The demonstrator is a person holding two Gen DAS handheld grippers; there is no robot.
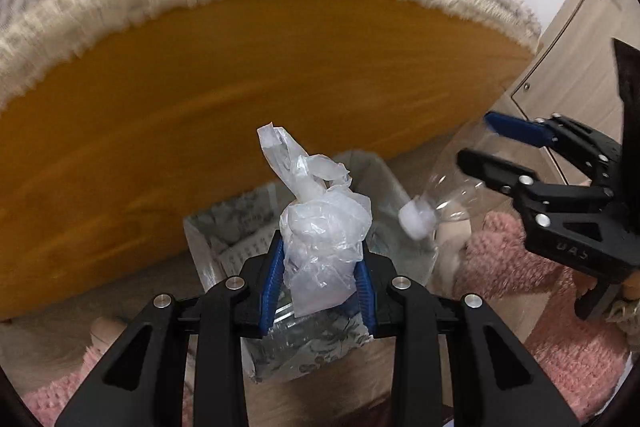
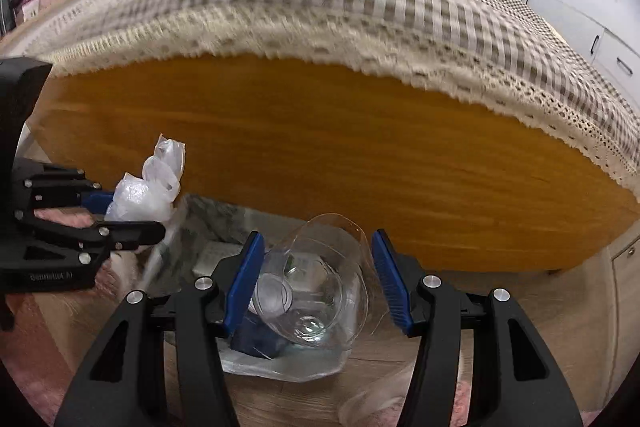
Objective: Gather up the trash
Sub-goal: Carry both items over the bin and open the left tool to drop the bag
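You hold crumpled plastic bag [image 1: 320, 227] clamped in left gripper [image 1: 320, 279], clear bottle [image 2: 316, 287] gripped in right gripper [image 2: 318, 279], both above lined bin [image 1: 224, 227] beside bed [image 2: 320, 147]. Drop step; next: position over opening, release.

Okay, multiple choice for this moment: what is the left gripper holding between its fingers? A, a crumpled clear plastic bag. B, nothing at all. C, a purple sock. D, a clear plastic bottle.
A: in the left wrist view the left gripper has its blue fingers pressed on a crumpled clear plastic bag, above the lined trash bin; the clear plastic bottle is in the right gripper.
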